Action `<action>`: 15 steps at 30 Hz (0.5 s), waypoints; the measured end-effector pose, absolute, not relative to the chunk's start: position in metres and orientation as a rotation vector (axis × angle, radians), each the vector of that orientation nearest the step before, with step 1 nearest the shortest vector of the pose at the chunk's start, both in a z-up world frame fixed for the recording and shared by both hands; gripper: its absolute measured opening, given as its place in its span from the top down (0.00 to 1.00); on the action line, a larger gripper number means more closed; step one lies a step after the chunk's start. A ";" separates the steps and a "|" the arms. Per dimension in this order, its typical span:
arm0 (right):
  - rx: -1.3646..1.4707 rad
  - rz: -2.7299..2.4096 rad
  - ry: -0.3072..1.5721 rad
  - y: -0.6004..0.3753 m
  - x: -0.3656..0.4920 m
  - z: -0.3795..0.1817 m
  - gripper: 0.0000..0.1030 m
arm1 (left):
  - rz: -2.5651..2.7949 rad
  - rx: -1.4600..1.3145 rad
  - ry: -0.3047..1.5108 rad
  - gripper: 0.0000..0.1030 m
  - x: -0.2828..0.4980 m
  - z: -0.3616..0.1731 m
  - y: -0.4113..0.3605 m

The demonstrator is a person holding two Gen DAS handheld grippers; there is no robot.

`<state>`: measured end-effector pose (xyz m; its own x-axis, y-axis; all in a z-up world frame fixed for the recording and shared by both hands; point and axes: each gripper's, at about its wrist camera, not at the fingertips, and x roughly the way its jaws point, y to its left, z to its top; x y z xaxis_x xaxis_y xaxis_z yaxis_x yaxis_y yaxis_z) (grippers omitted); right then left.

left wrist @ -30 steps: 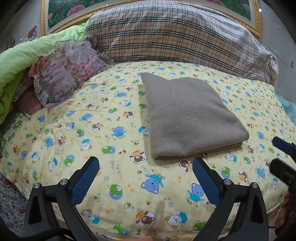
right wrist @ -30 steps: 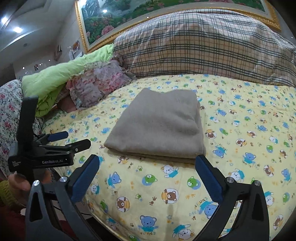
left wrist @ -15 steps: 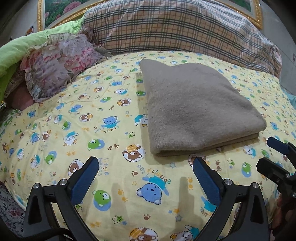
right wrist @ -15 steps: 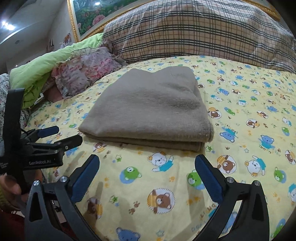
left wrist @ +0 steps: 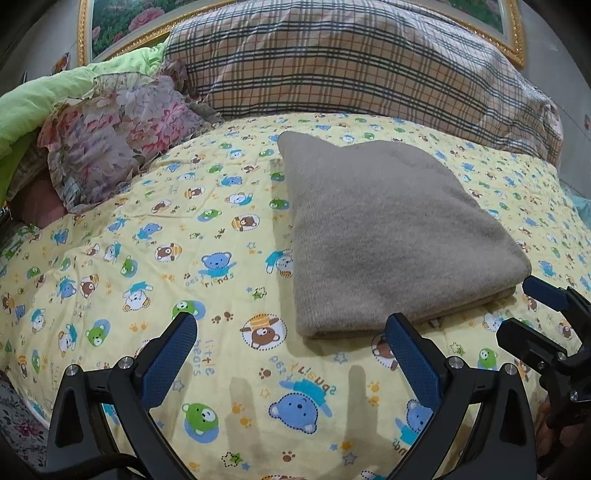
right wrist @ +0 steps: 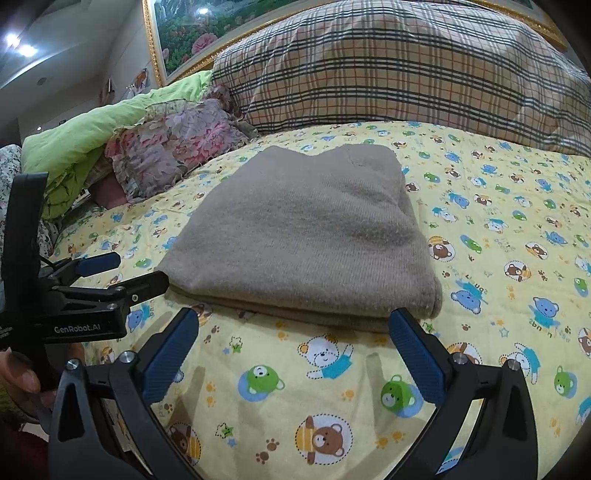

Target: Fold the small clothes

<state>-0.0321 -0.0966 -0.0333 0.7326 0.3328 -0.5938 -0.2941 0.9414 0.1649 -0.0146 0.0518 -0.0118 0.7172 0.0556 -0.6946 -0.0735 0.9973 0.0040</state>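
A folded grey-brown knitted garment (left wrist: 388,236) lies flat on the yellow bear-print sheet (left wrist: 166,258); it also shows in the right wrist view (right wrist: 306,236). My left gripper (left wrist: 291,328) is open and empty, low over the sheet at the garment's near left corner; its right finger pad (left wrist: 410,354) is close to the folded edge. My right gripper (right wrist: 293,325) is open and empty, just in front of the garment's near edge. Each gripper shows in the other's view: the right one (left wrist: 532,314) and the left one (right wrist: 125,275), both open.
A large plaid pillow (left wrist: 351,62) lies behind the garment. A floral cushion (left wrist: 110,136) and a green quilt (left wrist: 48,96) are piled at the back left. A gold-framed picture (right wrist: 221,29) hangs on the wall behind. The bed's edge runs below both grippers.
Both grippers have moved forward and lower toward the garment's near edge, which now looks larger and closer. Both stay open. The garment has not moved.
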 end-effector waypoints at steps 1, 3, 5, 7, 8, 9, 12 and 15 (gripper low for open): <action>0.064 0.343 0.665 -0.097 -0.031 -0.033 0.00 | 0.071 -0.027 0.767 0.01 -0.014 -0.011 0.052; 0.070 0.342 0.665 -0.098 -0.031 -0.033 0.00 | 0.070 -0.027 0.761 0.01 -0.014 -0.010 0.051; 0.075 0.342 0.661 -0.099 -0.031 -0.033 0.00 | 0.073 -0.026 0.753 0.01 -0.016 -0.008 0.050; 0.075 0.341 0.658 -0.098 -0.031 -0.033 0.00 | 0.070 -0.030 0.743 0.01 -0.017 -0.006 0.050; 0.074 0.340 0.655 -0.099 -0.031 -0.033 0.00 | 0.067 -0.032 0.736 0.01 -0.018 -0.005 0.049; 0.074 0.340 0.653 -0.099 -0.031 -0.033 0.00 | 0.066 -0.034 0.728 0.01 -0.020 -0.004 0.049; 0.081 0.337 0.650 -0.101 -0.029 -0.033 0.00 | 0.062 -0.035 0.716 0.01 -0.021 -0.002 0.049; 0.088 0.337 0.648 -0.102 -0.027 -0.032 0.00 | 0.062 -0.034 0.716 0.01 -0.022 -0.001 0.049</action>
